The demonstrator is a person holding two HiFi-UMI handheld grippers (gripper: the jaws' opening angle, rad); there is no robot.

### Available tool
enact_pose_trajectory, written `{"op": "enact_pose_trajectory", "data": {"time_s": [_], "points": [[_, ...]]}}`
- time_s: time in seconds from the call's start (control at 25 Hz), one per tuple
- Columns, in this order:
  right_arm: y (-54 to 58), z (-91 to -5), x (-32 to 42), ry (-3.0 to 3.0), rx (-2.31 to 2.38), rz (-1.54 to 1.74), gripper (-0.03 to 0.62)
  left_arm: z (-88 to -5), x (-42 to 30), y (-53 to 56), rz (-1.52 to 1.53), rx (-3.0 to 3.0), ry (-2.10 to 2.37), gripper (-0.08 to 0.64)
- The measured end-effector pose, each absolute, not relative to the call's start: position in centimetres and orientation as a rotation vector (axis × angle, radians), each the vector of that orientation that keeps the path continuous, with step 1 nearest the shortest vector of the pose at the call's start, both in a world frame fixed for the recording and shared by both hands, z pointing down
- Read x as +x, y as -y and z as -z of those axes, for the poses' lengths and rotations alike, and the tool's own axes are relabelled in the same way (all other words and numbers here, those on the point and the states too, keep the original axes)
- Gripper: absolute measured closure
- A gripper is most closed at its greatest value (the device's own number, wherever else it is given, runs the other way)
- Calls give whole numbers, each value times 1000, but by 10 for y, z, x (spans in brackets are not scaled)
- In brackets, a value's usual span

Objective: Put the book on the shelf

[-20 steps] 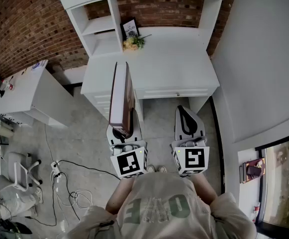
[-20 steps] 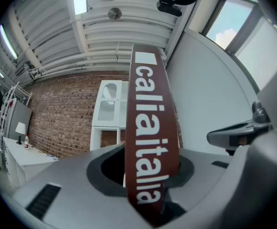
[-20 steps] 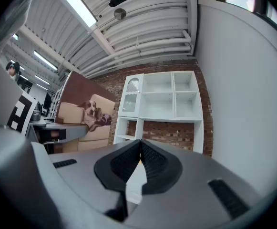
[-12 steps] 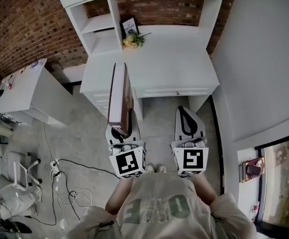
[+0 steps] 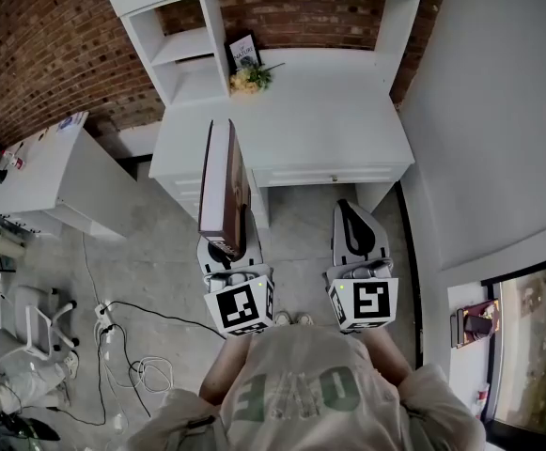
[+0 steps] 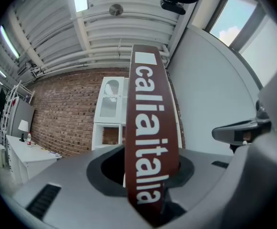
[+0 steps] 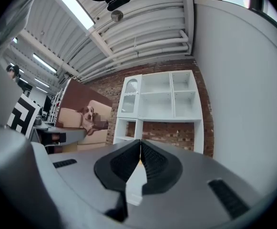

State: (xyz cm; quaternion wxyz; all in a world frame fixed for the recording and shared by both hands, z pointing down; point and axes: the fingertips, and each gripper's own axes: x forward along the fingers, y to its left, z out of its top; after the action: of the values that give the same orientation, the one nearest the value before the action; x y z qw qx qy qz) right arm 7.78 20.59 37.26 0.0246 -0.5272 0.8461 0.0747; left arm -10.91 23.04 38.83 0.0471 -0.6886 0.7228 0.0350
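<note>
My left gripper (image 5: 227,252) is shut on a large dark red book (image 5: 222,188), held upright on its edge, spine toward me, in front of the white desk. In the left gripper view the book's spine (image 6: 150,137) with white lettering stands clamped between the jaws of that gripper (image 6: 148,187). My right gripper (image 5: 355,231) is shut with nothing in it; its black pads (image 7: 152,163) meet in the right gripper view. The white shelf unit (image 5: 183,45) stands beyond the desk, with open compartments (image 7: 158,99) against the brick wall.
A white desk (image 5: 338,125) with a drawer stands ahead, with a small framed picture (image 5: 245,53) and yellow flowers (image 5: 251,80) at its back left. A second white table (image 5: 52,172) is at the left. Cables and a power strip (image 5: 113,332) lie on the floor.
The left gripper and the book have shifted slightly forward and left toward the desk. The right gripper has barely moved.
</note>
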Motion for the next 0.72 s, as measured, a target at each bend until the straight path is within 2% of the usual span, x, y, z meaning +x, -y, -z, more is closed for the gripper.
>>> {"op": "enact_pose_trajectory", "data": {"time_s": [0.28,0.52,0.72], "points": [[-197,-380,85,-2643,-1589,-267,575,-389,-103,-217,-118,-2066,-2195,405],[-176,-400,85,-2638,-1573,-104,575,-394,-103,-205,-116,-2050,-2206,405],[-153,-406,70,-2740,-1571,-351,575,-405,-107,-173,-119,-2042,-2228,405]]}}
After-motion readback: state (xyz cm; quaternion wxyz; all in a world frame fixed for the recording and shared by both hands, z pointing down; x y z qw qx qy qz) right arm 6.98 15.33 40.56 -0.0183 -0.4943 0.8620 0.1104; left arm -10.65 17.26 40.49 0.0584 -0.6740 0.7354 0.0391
